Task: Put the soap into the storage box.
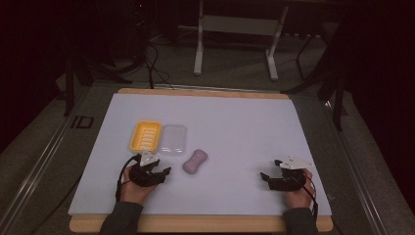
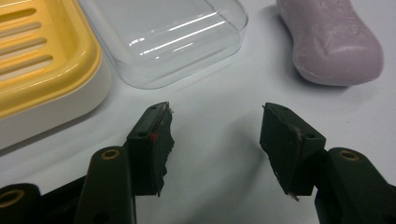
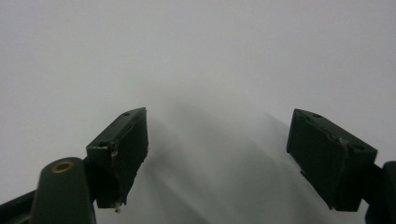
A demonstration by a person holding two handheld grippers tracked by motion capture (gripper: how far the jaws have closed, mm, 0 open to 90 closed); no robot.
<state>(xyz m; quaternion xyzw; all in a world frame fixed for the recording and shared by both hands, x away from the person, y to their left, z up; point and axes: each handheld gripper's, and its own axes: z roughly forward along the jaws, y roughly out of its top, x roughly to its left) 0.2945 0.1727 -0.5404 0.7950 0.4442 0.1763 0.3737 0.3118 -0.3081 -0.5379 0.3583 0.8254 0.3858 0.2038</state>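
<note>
A yellow slotted soap dish (image 1: pixel 147 135) lies left of centre on the white sheet, and a clear plastic lid (image 1: pixel 174 139) lies against its right side. A lilac bar of soap (image 1: pixel 195 161) rests just right of and nearer than the lid. My left gripper (image 1: pixel 160 167) sits low, below the dish and left of the soap. In the left gripper view it (image 2: pixel 215 126) is open with nothing between its jaws, and beyond them lie the dish (image 2: pixel 42 56), the lid (image 2: pixel 163 32) and the soap (image 2: pixel 331 42). My right gripper (image 1: pixel 270 169) is open over bare sheet (image 3: pixel 217 135).
The white sheet (image 1: pixel 235 122) lies on a wooden board whose edge (image 1: pixel 205 224) runs along the front. Wide bare sheet separates the soap from the right gripper. Behind the table are a dark floor, cables and a white frame's legs (image 1: pixel 198 54).
</note>
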